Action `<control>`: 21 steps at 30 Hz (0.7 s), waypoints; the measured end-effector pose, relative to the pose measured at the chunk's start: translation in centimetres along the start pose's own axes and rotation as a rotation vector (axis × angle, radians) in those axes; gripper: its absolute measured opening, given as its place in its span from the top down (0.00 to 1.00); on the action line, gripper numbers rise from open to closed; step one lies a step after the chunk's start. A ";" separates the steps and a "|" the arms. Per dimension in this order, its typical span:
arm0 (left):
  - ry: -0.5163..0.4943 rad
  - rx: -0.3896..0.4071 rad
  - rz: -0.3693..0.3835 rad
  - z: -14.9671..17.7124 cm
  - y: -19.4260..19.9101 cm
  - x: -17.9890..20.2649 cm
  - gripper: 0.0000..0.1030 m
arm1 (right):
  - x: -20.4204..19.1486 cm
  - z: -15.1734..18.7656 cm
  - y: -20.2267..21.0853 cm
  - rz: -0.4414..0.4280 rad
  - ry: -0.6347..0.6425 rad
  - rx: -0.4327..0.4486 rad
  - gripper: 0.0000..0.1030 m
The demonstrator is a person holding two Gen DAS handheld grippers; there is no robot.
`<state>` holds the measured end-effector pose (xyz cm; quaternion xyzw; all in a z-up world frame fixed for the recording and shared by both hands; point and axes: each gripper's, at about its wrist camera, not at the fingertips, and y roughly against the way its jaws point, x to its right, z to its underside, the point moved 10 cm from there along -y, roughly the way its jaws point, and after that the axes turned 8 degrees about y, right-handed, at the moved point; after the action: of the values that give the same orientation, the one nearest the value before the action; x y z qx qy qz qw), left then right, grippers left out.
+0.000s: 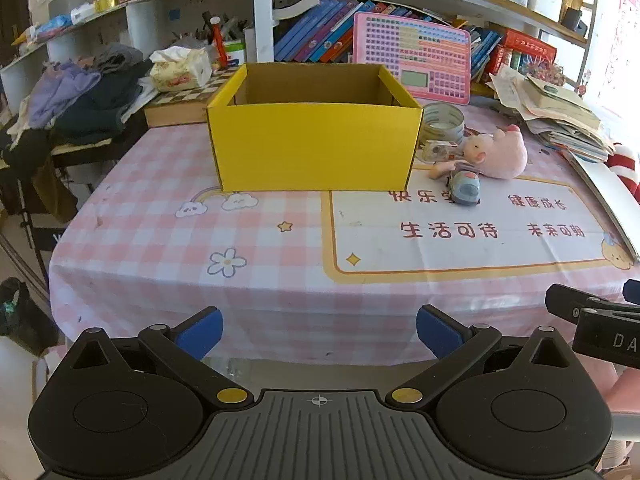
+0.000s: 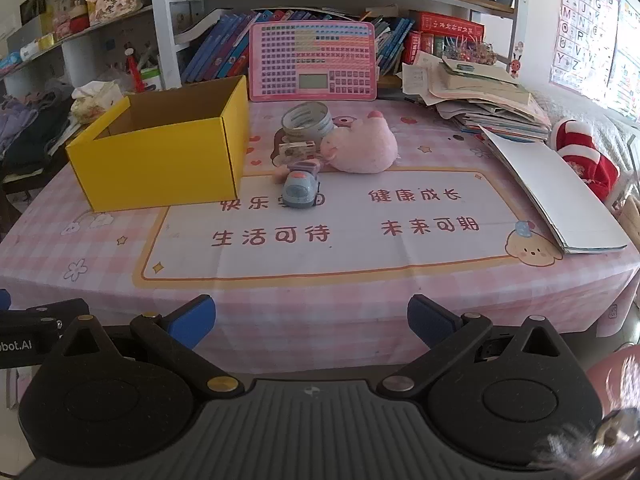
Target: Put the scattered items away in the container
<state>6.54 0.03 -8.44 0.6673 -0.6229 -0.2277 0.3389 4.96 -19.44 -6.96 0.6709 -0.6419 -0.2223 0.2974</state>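
Left wrist view: left tongs [image 1: 319,334] and right tongs [image 2: 311,326], both spread wide and empty, wait short of the worktop [image 1: 160,240]; plush pig [image 2: 362,146], toy car [image 2: 301,189] and tape roll [image 2: 306,120] cluster just beside the open yellow box [image 1: 316,148], presumably for short transfers.

A pink checked tablecloth [image 2: 360,292] covers the table. A pink learning tablet [image 2: 313,62] leans against the books [image 2: 218,50] on the shelf behind, with a heap of papers [image 2: 486,100] to its right and clothes [image 1: 76,96] piled far left.
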 end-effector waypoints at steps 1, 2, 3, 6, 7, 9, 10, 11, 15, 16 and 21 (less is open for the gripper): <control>0.002 -0.001 -0.001 0.1 0.0 0.0 0.00 | -0.1 0.0 0.0 0.000 0.002 0.000 0.00; 0.004 -0.001 -0.001 0.1 0.0 -0.1 0.00 | -0.2 0.0 0.0 -0.001 0.003 -0.001 0.00; 0.006 -0.003 -0.001 0.1 0.0 -0.1 0.00 | -0.2 0.0 0.0 -0.002 0.005 -0.001 0.00; 0.012 -0.006 -0.002 0.2 0.0 -0.3 0.00 | -0.3 0.0 0.1 -0.003 0.010 -0.002 0.00; 0.014 -0.008 -0.003 0.2 0.0 -0.4 0.00 | -0.4 0.0 0.1 -0.003 0.012 -0.003 0.00; 0.016 -0.011 -0.004 0.2 0.0 -0.4 0.00 | -0.4 0.0 0.1 -0.003 0.015 -0.004 0.00; 0.016 -0.012 -0.004 0.2 0.0 -0.5 0.00 | -0.4 0.0 0.1 -0.003 0.015 -0.004 0.00; 0.017 -0.013 -0.005 0.2 0.0 -0.5 0.00 | -0.5 0.1 0.1 -0.003 0.014 -0.004 0.00; 0.015 -0.014 -0.004 0.4 0.0 -0.5 0.00 | -0.5 0.1 0.1 -0.003 0.012 -0.006 0.00; 0.014 -0.015 -0.004 0.4 0.0 -0.5 0.00 | -0.5 0.2 0.1 -0.003 0.012 -0.007 0.00; 0.012 -0.019 -0.004 0.5 0.0 -0.4 0.00 | -0.4 0.2 0.1 -0.003 0.012 -0.007 0.00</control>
<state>6.16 0.31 -8.80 0.6667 -0.6173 -0.2302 0.3484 4.72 -19.06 -7.08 0.6722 -0.6383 -0.2210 0.3030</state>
